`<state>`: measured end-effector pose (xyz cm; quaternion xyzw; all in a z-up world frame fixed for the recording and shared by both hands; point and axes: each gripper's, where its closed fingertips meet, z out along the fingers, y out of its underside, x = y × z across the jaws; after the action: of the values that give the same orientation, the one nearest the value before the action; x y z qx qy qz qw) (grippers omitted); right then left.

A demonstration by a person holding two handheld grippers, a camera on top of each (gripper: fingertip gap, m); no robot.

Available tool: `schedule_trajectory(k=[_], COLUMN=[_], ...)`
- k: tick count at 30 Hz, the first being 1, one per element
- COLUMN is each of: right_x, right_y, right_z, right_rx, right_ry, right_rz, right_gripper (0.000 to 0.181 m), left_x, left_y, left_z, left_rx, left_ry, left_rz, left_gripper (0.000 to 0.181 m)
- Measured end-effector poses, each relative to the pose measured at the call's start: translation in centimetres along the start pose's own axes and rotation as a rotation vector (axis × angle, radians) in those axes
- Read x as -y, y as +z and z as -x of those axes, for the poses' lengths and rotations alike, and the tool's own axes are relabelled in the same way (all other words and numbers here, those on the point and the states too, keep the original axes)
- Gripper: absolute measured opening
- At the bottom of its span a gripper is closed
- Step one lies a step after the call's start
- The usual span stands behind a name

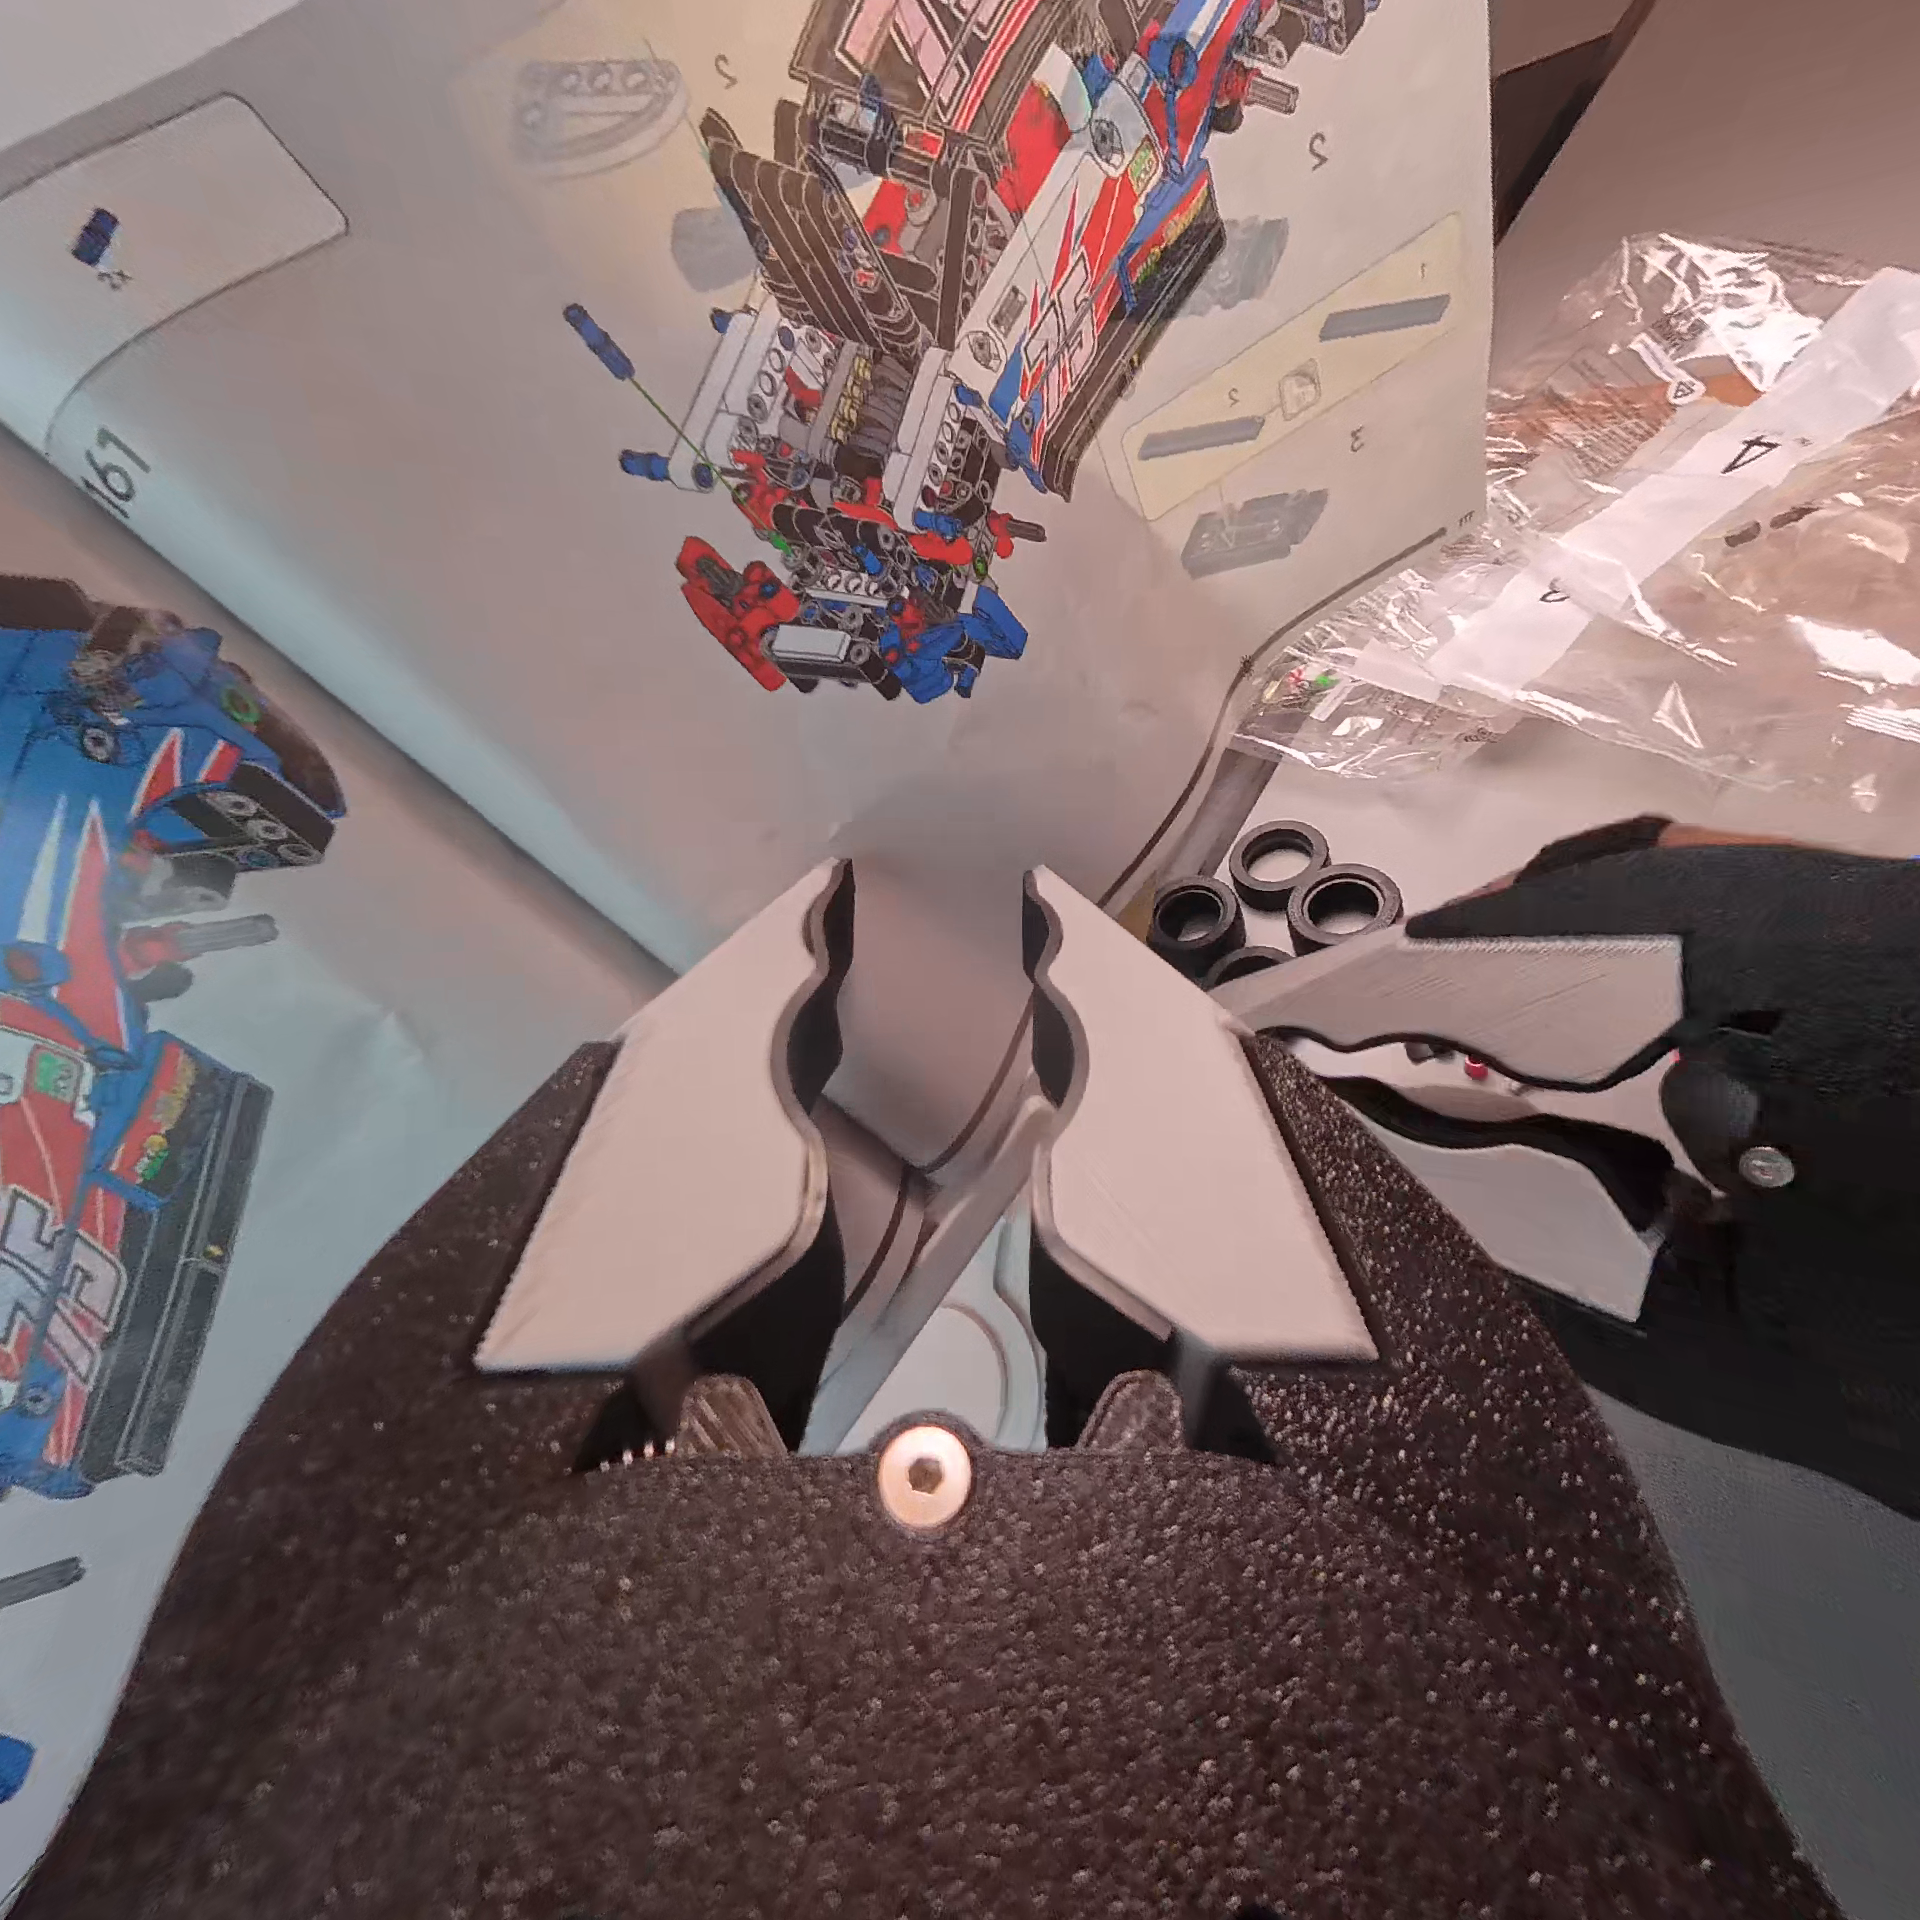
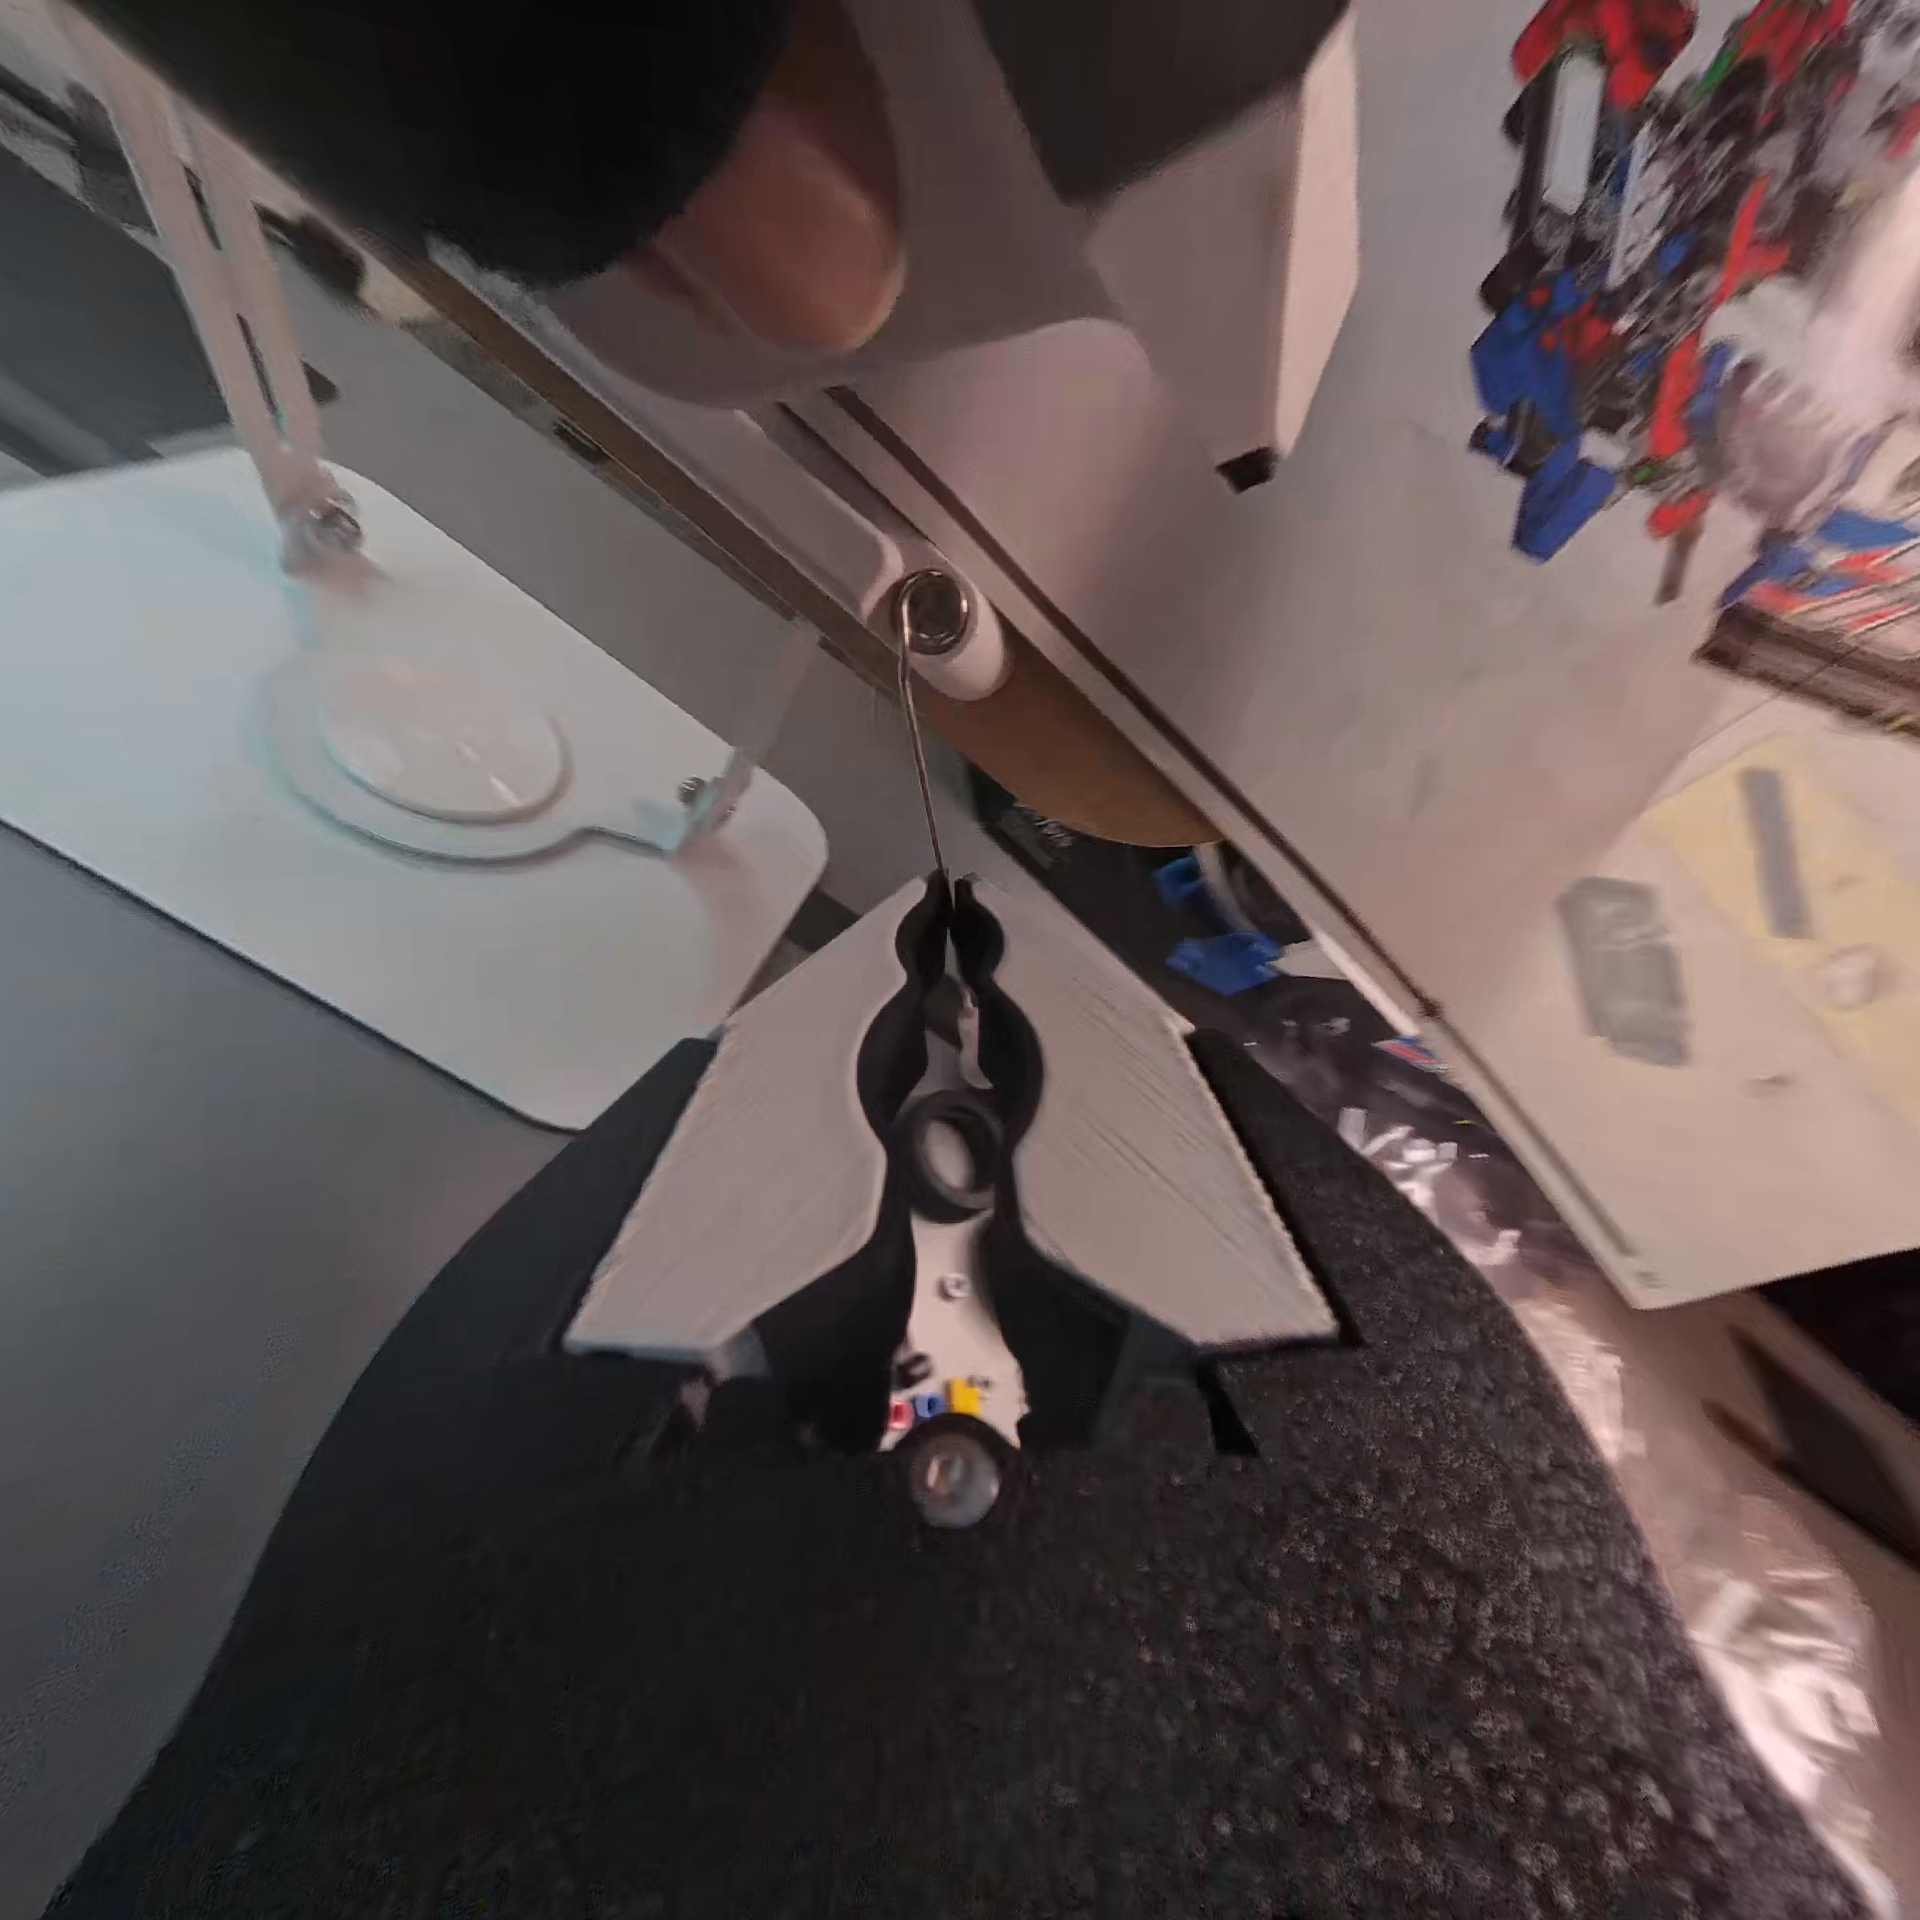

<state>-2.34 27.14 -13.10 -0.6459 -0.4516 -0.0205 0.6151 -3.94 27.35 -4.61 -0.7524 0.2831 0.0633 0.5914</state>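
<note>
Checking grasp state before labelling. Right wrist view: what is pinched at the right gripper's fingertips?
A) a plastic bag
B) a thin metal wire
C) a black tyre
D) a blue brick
B: the right gripper is shut on the thin metal wire, which runs up from the fingertips to a small round metal fitting. A black tyre shows through the gap farther back between the fingers and is not at the tips.

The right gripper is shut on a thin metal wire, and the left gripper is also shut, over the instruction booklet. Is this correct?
Not fully. The left gripper is open, as the left wrist view shows. The rest holds: it is over the instruction booklet, and the right gripper is shut on the thin metal wire.
</note>
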Motion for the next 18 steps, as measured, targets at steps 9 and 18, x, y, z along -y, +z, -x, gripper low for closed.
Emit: schedule_trajectory(k=[9, 18], right_x=[4.1, 5.4], right_y=[-1.2, -1.0], right_z=[-4.4, -5.9], right_rx=[-0.229, -0.115], right_ry=[-0.798, -0.553], right_rz=[-0.020, -0.076], right_gripper=[0.006, 0.035], left_x=[-0.1, 0.3], left_y=[0.2, -0.2], left_z=[0.4, 0.2], left_rx=[0.004, 0.006], left_ry=[-0.010, -0.083], left_rz=[-0.013, -0.093], left_gripper=[0.018, 0.020])
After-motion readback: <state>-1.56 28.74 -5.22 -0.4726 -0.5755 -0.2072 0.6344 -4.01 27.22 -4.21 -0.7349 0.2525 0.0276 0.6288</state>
